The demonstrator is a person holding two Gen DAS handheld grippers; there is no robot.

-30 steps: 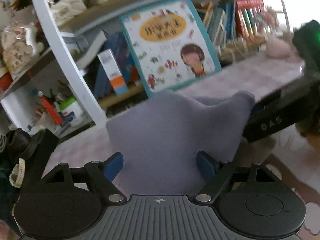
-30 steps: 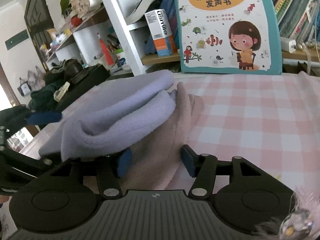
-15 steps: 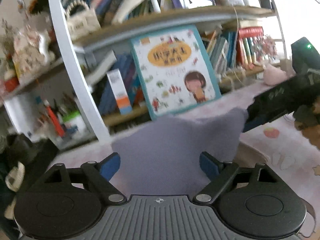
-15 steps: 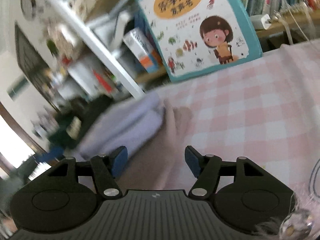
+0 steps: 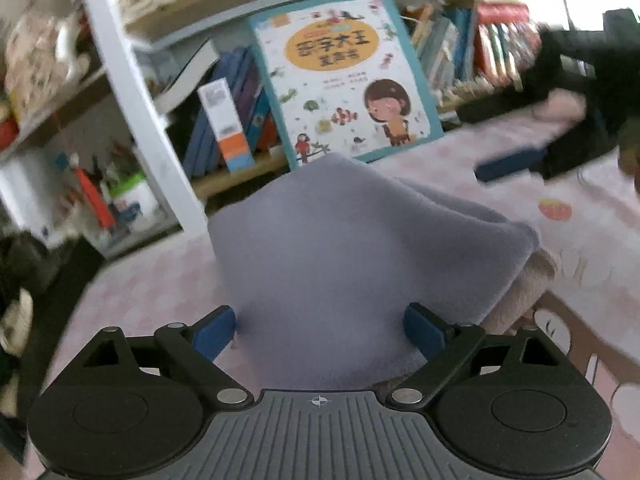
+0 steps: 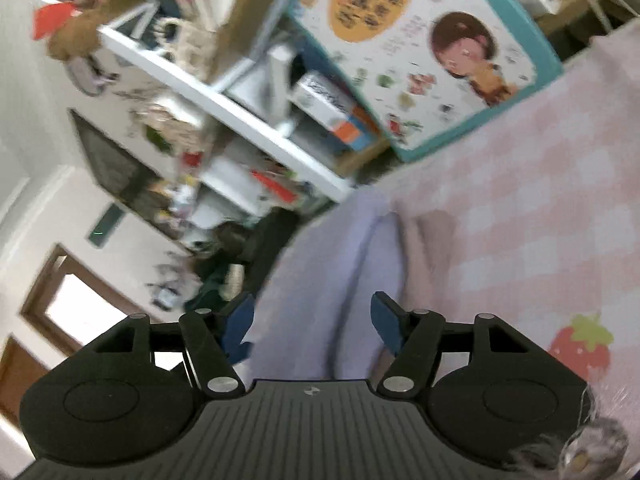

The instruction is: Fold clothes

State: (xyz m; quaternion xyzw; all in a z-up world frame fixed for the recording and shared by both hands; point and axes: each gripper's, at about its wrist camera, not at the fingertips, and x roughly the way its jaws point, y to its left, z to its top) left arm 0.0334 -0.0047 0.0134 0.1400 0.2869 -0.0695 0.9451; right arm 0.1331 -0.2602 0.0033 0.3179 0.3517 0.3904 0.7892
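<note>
A folded lavender garment [image 5: 352, 248] lies on top of a beige-pink garment [image 5: 516, 296] on the pink checked cloth. My left gripper [image 5: 320, 330] is open, its blue fingertips on either side of the lavender fold's near edge. In the right wrist view the same lavender garment [image 6: 332, 280] sits between the blue fingertips of my right gripper [image 6: 312, 320], which is open and tilted. The beige-pink garment [image 6: 432, 236] shows beside it. The right gripper appears blurred at the far right of the left wrist view [image 5: 512, 164].
A white bookshelf [image 5: 136, 92] stands behind the table with a large picture book [image 5: 344, 76] leaning on it. Dark clothes [image 5: 16, 280] lie at the left edge. The pink tablecloth [image 6: 540, 200] with a strawberry print [image 6: 580, 344] spreads to the right.
My right gripper has let go of the lavender fold, lifted, rolled and swung back. The fold's right corner has dropped flat. My left gripper stays open at the near edge.
</note>
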